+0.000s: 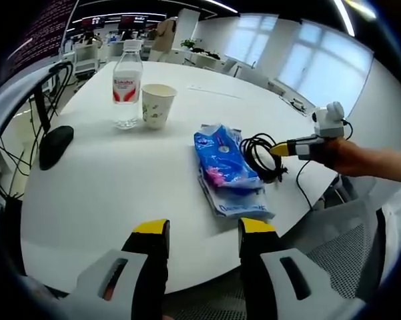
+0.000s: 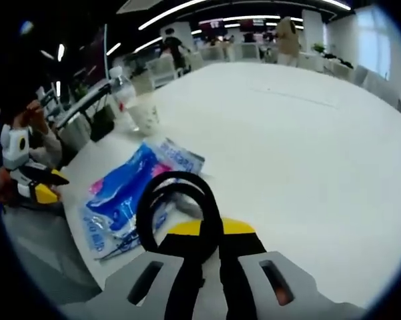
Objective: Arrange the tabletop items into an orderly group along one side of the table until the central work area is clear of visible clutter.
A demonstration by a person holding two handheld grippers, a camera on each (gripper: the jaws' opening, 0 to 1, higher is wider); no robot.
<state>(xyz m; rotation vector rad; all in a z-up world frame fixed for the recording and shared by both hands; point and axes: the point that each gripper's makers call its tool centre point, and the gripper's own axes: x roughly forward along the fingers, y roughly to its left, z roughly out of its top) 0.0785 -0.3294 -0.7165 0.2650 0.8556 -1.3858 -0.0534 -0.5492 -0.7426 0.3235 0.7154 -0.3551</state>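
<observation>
You are clamping right gripper on cable beside blue packet, likely for moving aside; left gripper hanging open, empty.

1. My left gripper has black jaws tipped yellow, set on pale grey slotted bodies behind them.
2. My right gripper matches: yellow tips, black jaws, grey slotted housings.
3. A white sleeve sits beside my left jaws.
</observation>
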